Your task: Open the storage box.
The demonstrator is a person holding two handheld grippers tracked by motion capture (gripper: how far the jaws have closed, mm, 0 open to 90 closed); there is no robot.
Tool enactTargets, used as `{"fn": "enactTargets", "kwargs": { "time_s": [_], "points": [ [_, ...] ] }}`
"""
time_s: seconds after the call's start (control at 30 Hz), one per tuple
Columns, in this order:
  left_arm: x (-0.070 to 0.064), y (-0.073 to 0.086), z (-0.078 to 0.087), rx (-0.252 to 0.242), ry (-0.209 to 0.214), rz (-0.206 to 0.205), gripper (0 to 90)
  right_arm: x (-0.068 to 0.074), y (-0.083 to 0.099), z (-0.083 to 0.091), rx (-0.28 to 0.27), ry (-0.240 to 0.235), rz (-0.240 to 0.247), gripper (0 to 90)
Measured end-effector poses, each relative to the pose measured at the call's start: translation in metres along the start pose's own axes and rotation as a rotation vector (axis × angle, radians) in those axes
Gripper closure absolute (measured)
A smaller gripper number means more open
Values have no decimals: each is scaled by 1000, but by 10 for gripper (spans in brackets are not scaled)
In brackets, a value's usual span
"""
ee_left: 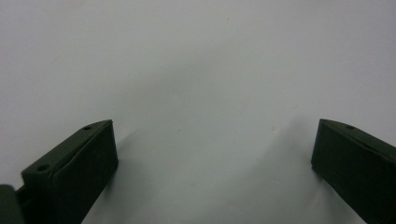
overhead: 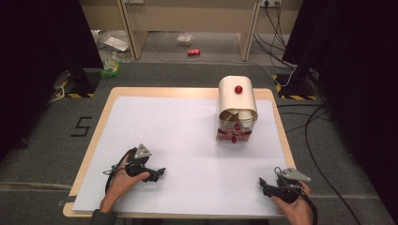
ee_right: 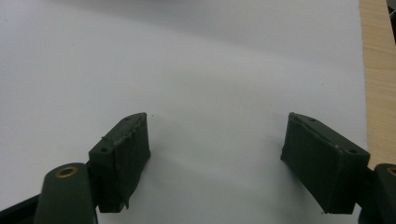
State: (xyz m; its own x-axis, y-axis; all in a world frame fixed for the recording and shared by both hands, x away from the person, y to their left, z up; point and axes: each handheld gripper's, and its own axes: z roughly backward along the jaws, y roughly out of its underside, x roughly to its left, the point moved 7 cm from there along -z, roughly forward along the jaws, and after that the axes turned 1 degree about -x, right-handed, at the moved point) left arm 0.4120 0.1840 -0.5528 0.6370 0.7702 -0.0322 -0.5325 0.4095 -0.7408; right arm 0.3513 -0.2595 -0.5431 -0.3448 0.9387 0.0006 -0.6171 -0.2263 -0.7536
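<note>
Both resting low near the surface's [overhead: 117, 101] front edge, left gripper [overhead: 159, 172] and right gripper [overhead: 263, 183] spread wide and empty, probably parked ready, well apart from the cream roll-top box with red knob [overhead: 237, 101] toward the far right corner.

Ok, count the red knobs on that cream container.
3. One red knob sits on the curved lid of the cream container; a second inside the open front; a third on the lowest front panel. Others may be hidden inside.
</note>
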Motion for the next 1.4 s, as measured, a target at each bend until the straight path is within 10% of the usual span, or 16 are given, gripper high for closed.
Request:
{"fn": "enactTargets", "kwargs": {
  "time_s": [1.4],
  "points": [
    [0, 0, 0, 0, 1, -1, 0, 2, -5, -1, -2, 22, 12, 239]
  ]
}}
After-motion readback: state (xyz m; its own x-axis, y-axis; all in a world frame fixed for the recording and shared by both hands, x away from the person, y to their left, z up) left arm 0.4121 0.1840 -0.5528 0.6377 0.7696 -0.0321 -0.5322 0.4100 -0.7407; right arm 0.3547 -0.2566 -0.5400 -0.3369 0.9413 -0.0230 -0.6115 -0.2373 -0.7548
